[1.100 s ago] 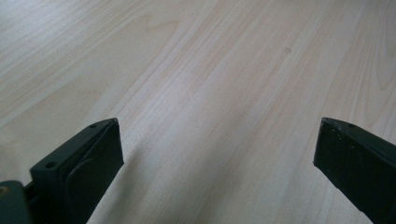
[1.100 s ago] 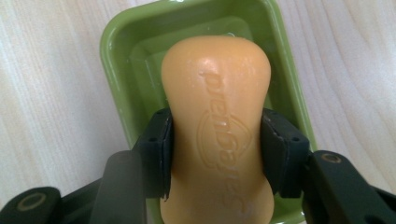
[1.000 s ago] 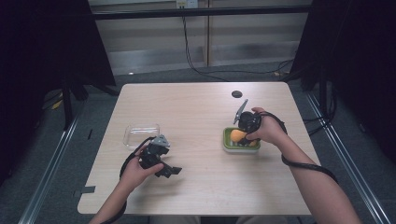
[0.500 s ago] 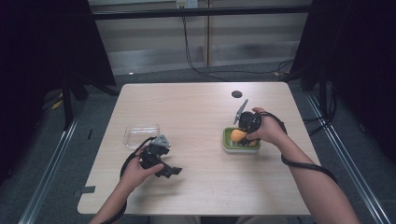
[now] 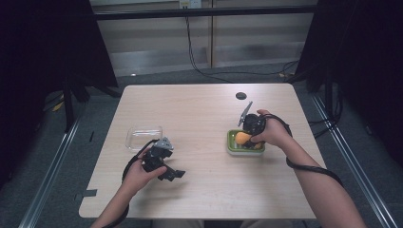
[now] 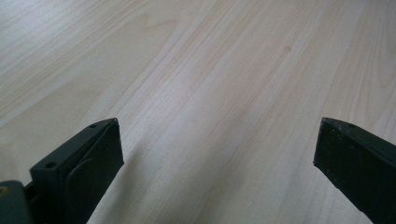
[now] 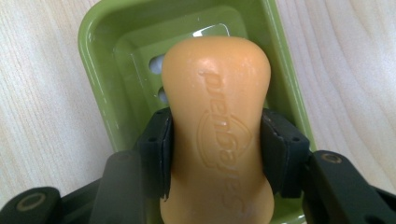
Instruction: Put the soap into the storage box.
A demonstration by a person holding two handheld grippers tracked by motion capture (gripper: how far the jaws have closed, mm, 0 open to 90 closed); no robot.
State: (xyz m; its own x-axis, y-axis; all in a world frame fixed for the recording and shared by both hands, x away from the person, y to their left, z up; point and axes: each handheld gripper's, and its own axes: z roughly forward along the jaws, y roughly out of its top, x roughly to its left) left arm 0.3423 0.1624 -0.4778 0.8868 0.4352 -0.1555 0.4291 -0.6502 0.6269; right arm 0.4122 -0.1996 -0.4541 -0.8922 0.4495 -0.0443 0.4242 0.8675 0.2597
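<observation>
Nothing moved, soap point(image 7: 217, 126) clamped between right tongs point(image 7: 215, 154)

One orange soap bar point(image 7: 217, 126), one green soap dish point(image 7: 100, 79), one clear container point(image 5: 142, 137), two grippers.

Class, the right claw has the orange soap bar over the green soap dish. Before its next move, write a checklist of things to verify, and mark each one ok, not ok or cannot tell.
1. Right claw grips the soap bar on both sides: ok, pads press its waist.
2. Soap bar is above the green soap dish: ok.
3. Soap bar rests on the dish floor: cannot tell, its underside is hidden.
4. Dish sits flat on the table: ok.
5. Left claw is out of the way: ok, open over bare wood, far from the dish.
6. Clear lid stays apart from the dish: ok.
</observation>
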